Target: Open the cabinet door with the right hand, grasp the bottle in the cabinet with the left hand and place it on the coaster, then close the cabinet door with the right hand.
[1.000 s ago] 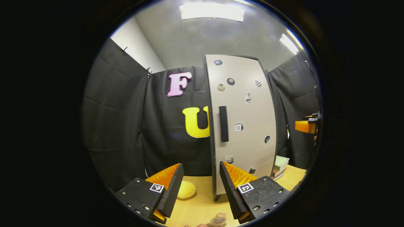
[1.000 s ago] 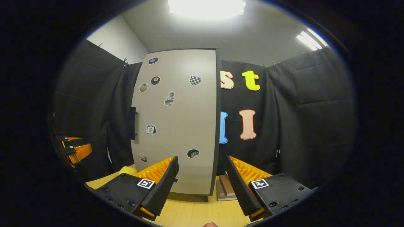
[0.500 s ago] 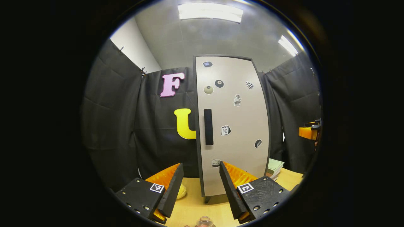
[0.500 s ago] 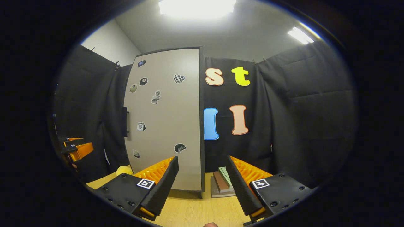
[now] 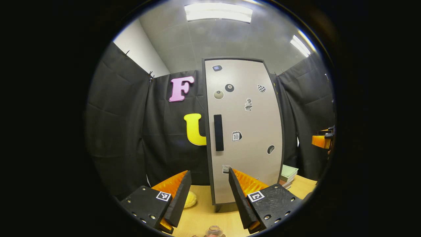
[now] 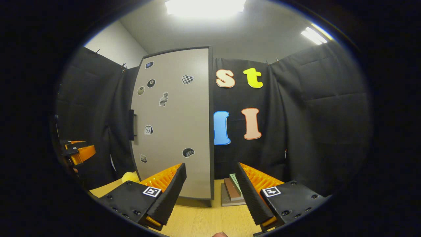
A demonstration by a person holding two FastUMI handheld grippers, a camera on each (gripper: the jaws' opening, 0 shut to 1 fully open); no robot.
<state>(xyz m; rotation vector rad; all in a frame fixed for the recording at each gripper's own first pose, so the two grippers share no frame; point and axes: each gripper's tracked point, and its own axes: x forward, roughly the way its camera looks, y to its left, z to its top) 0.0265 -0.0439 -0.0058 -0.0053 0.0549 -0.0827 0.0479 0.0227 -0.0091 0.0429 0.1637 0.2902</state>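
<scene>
Cabinet door [image 5: 245, 131] shut, upright on table [image 5: 204, 217]; bottle likely behind it, hidden. Door handle [image 5: 218, 132] on door's left edge: rigid vertical bar, take it mid-length with your right gripper [image 6: 210, 194]. Door looks light, likely swings easy; pull gently. Both grippers spread, empty: left gripper [image 5: 207, 197] low before door, right one off door's right side.

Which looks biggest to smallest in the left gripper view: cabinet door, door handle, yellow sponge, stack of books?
1. Cabinet door
2. Door handle
3. Stack of books and yellow sponge: look about alike, both partly hidden, so unranked.
</scene>
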